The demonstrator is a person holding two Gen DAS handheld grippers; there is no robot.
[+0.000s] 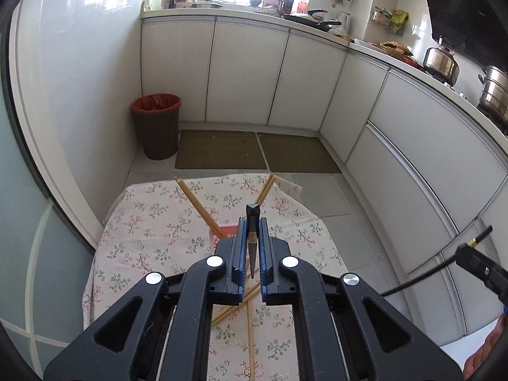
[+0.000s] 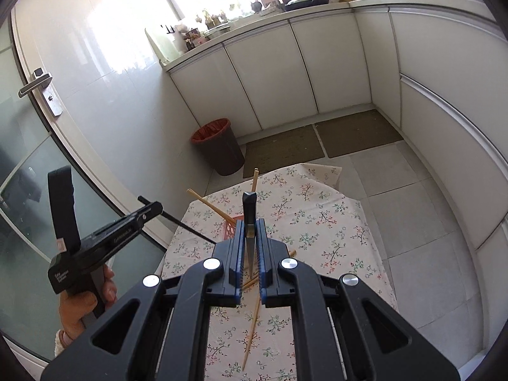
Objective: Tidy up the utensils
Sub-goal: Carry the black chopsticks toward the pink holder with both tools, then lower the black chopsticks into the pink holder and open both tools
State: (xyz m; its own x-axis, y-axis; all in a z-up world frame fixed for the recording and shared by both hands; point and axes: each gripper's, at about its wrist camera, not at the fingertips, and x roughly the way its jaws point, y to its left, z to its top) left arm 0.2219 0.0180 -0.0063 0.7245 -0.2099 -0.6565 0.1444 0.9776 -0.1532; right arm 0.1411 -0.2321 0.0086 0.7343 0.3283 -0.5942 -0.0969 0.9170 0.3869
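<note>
**Op A:** Entry: the left gripper is closed down to a narrow slot and pinches the left dark chopstick. The right gripper does the same with the right dark chopstick.

**Op B:** Which way do they point?

**Op A:** Each stick's long axis runs along the fingers, with the blunt thick end forward and the tapered tip back toward the camera. A gold band sits at the pads.

**Op B:** And the target?

**Op A:** I take it to be the red basket. It sits on the floral tablecloth, below the fingertips and slightly left of them in both wrist views, half hidden by the fingers. I can't tell which hand is nearer.

**Op B:** Any loose items?

**Op A:** Bamboo chopsticks lie crossed on the cloth, and some pass under the grippers. One lies lengthwise toward me.

**Op B:** Any writing?

**Op A:** There is small white print on the left gripper's side in the right view. It's too small to read reliably.

**Op B:** Judgement?

**Op A:** I'd tip the sticks downward before releasing them.
</note>
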